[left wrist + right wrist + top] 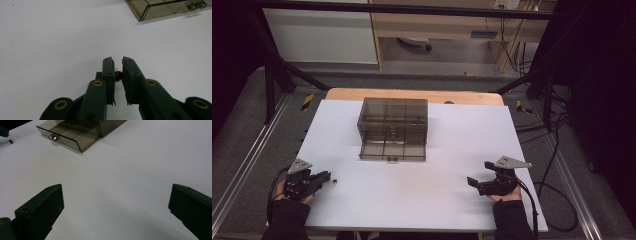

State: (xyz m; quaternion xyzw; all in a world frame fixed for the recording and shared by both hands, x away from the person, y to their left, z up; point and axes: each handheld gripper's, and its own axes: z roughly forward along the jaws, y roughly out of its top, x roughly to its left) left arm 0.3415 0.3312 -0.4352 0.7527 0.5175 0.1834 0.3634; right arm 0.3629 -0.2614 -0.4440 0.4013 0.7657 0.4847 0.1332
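Near the table's front left corner I am pinching a small dark bead in my narrowed left gripper, my right gripper is gaping wide and empty, and the drawer is standing open, awaiting it.

Small dark bulb-like object sits between the left tongs; mostly masked by the jaws, too small to identify, and contact with the pads can't be judged. In the high view it is a mere speck. Smoky drawer cabinet: cut by the top edge in the left gripper view, with its drawer knob blurred. Right tongs: both jaws cropped by the frame bottom. Person's forearms cut off below the bench.
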